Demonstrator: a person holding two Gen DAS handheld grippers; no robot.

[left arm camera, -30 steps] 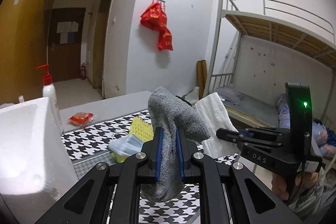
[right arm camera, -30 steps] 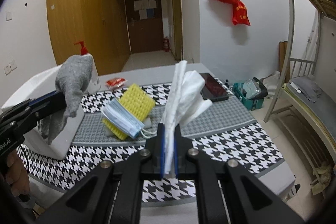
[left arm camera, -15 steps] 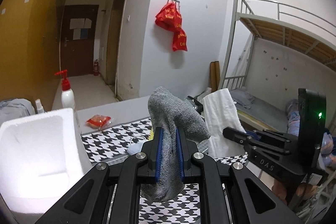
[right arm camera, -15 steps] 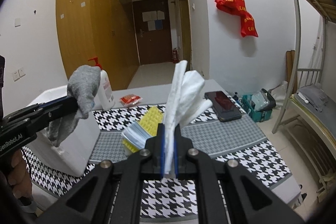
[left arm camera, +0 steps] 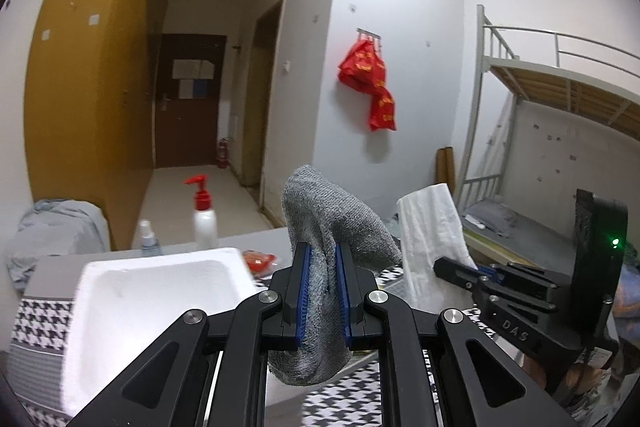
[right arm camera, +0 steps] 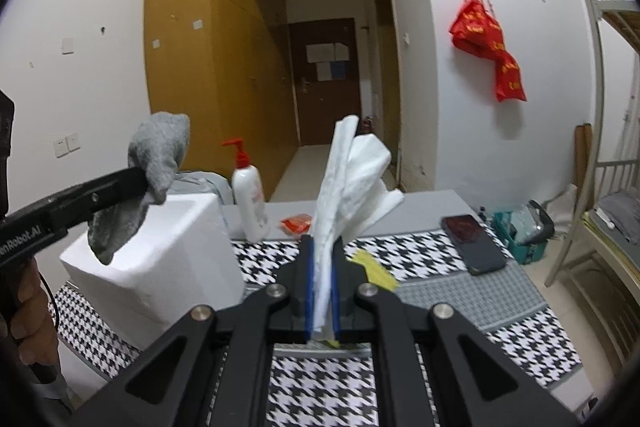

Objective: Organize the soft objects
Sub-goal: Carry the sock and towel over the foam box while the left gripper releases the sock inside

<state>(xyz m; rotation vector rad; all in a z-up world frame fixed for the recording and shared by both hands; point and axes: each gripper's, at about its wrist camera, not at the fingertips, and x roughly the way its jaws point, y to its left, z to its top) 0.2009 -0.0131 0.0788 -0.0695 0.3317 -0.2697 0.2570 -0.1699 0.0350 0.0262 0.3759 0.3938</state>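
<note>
My left gripper (left arm camera: 322,291) is shut on a grey sock (left arm camera: 332,219) and holds it in the air at the right edge of the white foam box (left arm camera: 132,303). From the right wrist view the sock (right arm camera: 156,155) hangs over the box (right arm camera: 160,267). My right gripper (right arm camera: 322,291) is shut on a white cloth (right arm camera: 348,179) that stands up above the table; it also shows in the left wrist view (left arm camera: 430,231). A yellow sponge (right arm camera: 374,267) lies on the houndstooth tablecloth (right arm camera: 520,343) behind the right gripper, mostly hidden.
A white pump bottle with a red top (right arm camera: 248,195) stands behind the box, and a small spray bottle (left arm camera: 146,239) beside it. A red packet (right arm camera: 296,223) and a black phone (right arm camera: 472,243) lie on the table. A bunk bed (left arm camera: 560,99) stands at the right.
Both grippers have risen and moved left toward the foam box, each still holding its cloth. The sock now hangs above the box; the face masks have gone out of view.
</note>
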